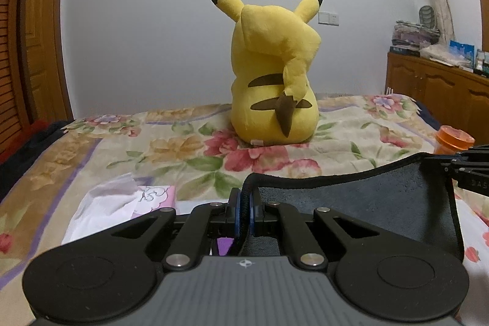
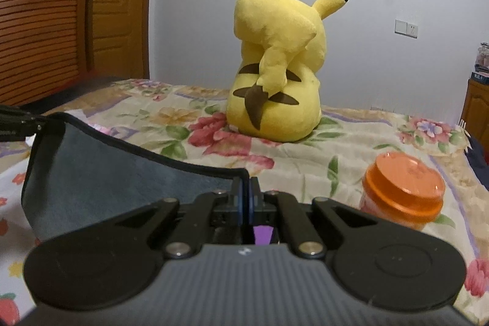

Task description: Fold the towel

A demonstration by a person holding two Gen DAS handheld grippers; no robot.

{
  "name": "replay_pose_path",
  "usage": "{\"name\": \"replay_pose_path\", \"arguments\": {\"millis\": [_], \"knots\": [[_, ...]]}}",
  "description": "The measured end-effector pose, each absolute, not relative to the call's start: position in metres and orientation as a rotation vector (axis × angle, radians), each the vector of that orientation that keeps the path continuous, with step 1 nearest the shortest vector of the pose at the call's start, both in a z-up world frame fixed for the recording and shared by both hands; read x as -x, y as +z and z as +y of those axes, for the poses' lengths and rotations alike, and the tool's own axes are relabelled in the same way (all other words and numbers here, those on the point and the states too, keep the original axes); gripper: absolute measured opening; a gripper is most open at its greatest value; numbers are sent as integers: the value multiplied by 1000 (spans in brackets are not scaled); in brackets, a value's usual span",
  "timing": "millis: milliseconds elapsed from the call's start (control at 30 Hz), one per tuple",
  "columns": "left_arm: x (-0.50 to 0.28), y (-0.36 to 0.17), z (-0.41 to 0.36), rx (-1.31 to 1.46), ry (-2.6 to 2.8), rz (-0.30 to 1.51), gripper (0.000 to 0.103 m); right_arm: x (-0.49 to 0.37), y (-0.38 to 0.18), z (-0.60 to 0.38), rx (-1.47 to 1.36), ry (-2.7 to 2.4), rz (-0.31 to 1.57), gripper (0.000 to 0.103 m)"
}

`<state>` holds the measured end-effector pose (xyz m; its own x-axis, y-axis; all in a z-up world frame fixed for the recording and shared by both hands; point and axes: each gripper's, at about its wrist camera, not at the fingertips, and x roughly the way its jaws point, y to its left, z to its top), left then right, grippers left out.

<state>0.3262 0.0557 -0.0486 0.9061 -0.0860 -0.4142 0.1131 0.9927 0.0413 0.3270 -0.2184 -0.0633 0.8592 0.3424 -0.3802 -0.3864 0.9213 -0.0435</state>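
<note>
Grey terry with a black hem, the towel (image 1: pixel 351 206) hangs stretched above the floral bed (image 1: pixel 189 148), 1 corner pinched in the closed left claw (image 1: pixel 243 203), the other in the closed right claw (image 2: pixel 247 197). A yellow plush (image 2: pixel 275 75) sits beyond; an orange-lidded jar (image 2: pixel 403 188) stands at right.

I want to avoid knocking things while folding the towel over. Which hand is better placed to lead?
Probably left. Both tools, left and right, grip the towel corners, but the orange-lidded jar stands close beside the right one.
</note>
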Motion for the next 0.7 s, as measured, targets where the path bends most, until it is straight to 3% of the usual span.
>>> {"name": "replay_pose_path", "arguments": {"millis": [700], "knots": [[-399, -91, 59, -96, -50, 493, 9, -379, -102, -206, 169, 344, 406, 4]]}}
